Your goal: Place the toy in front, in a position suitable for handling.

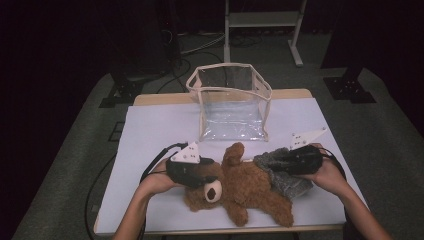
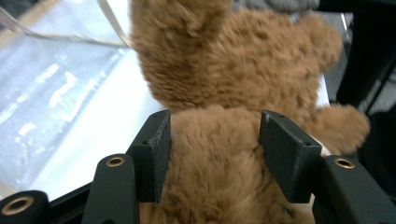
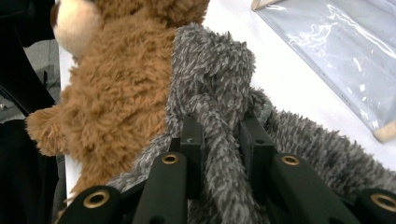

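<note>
Nearest the lens in the left gripper view: brown fur between both pads; left gripper (image 2: 214,154) is clamped on the teddy bear (image 1: 245,190) at the head end, prob. to pin it flat while the other hand works. Bear lies on its back on the white table (image 1: 150,135), near the front edge, legs toward the person's right. Right gripper (image 3: 222,135) – jaws nearly together, pinching a fold of grey fuzzy garment (image 3: 210,79) that lies against the bear's lower body; looks like it's being dressed or undressed, can't say which. Clear plastic bag (image 1: 231,100) stands open just behind the bear, apart from it – likely where things go afterwards. Both hands low, close to the tabletop.
</note>
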A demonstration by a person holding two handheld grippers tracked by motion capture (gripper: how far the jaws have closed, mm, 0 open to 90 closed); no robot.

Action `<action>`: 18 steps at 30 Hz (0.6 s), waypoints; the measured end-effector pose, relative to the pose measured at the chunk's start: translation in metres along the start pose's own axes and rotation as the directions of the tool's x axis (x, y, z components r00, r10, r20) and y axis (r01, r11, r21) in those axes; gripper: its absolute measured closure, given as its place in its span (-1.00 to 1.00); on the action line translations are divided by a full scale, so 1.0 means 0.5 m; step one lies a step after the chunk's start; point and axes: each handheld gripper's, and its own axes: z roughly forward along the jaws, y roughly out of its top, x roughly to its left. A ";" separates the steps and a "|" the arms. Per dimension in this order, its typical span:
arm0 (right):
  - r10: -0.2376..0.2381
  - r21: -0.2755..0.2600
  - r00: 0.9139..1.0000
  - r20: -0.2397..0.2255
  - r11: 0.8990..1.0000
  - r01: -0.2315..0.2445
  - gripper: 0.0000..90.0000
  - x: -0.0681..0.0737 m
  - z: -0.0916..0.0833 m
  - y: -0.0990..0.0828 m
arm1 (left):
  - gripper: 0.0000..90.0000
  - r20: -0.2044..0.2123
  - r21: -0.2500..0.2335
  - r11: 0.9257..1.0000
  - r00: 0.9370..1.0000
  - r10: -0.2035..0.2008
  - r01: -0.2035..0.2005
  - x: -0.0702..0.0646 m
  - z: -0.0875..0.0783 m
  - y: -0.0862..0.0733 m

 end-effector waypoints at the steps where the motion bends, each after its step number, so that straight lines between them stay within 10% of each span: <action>1: 0.004 -0.003 1.000 0.003 1.000 -0.004 0.64 0.000 -0.001 -0.004 | -0.03 -0.011 -0.012 1.000 1.000 -0.003 0.003 0.005 0.001 0.006; 18: 0.002 -0.015 1.000 0.014 1.000 -0.002 0.64 0.002 -0.004 -0.001 | -0.02 0.021 0.071 0.996 0.998 0.061 -0.062 0.007 0.082 0.057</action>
